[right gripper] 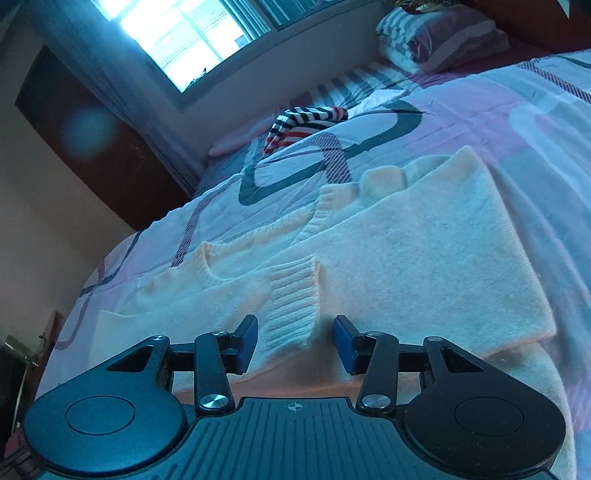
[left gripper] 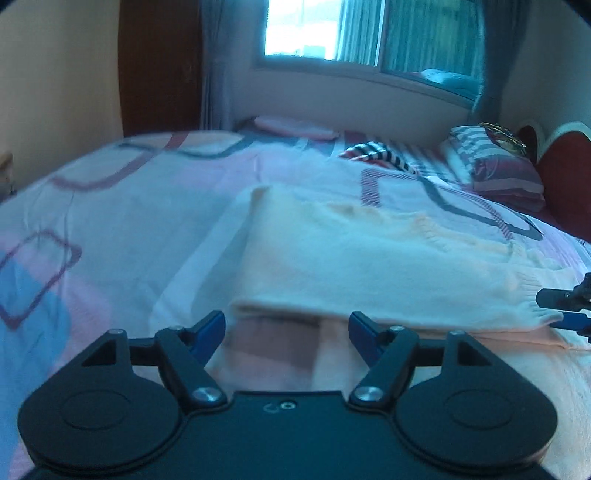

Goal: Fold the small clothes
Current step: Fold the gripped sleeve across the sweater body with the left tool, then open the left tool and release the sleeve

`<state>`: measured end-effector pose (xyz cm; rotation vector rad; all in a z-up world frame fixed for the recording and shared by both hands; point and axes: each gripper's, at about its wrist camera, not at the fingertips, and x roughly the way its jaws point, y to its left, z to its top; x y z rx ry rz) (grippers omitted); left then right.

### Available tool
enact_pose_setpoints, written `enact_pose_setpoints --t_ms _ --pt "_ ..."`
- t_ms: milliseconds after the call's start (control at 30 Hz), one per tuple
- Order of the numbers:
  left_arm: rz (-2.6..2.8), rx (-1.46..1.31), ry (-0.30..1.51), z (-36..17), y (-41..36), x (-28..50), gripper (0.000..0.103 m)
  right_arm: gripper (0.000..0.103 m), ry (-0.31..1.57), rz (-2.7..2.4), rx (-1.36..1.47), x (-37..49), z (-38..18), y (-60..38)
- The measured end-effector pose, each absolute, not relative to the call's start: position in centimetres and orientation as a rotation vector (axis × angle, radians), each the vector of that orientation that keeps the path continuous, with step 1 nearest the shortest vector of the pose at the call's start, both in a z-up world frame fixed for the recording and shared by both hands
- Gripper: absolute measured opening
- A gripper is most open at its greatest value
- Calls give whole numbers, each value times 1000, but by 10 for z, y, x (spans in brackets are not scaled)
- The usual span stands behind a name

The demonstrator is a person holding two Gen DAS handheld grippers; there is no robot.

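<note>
A cream knitted sweater [left gripper: 369, 258] lies partly folded on the patterned bedsheet [left gripper: 129, 221]. My left gripper [left gripper: 287, 328] stands open just in front of the sweater's near folded edge, with nothing between its blue pads. At the right edge of the left wrist view, my right gripper [left gripper: 569, 306] sits by the sweater's ribbed hem. In the right wrist view the sweater [right gripper: 424, 240] fills the middle. A ribbed cuff [right gripper: 291, 299] lies between the blue pads of my right gripper [right gripper: 295, 341]. The jaws stand open, with a small gap on each side of the cuff.
A red, white and dark striped garment [left gripper: 376, 153] [right gripper: 303, 118] lies further up the bed. Striped pillows [left gripper: 498, 162] [right gripper: 443, 37] rest against a red headboard [left gripper: 569, 177]. A window with curtains [left gripper: 369, 33] is behind the bed, a dark wardrobe [left gripper: 159, 66] to its left.
</note>
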<state>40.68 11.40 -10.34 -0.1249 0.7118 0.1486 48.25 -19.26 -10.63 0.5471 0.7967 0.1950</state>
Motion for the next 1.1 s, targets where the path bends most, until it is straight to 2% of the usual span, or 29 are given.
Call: enact_pose_setpoints --t_ms 100,167,367,433,533,733,1100 --pt "142 -141 728 -110 119 416 66 7 811 207 489 489 -103 -182" --pt "142 -119 732 -112 115 422 65 6 780 199 449 487 -96 -180" --pt "107 -62 743 -115 110 427 51 5 647 62 460 467 -70 -226" --pt "78 -55 744 -115 108 426 36 5 675 38 460 464 -74 -242" --pt "51 -33 743 -115 101 426 21 5 701 31 463 461 -80 -253" --pt "39 -31 752 -115 99 429 15 5 700 12 467 455 -83 -260" --pt "25 -24 768 -115 101 431 14 5 731 6 454 450 -92 -272"
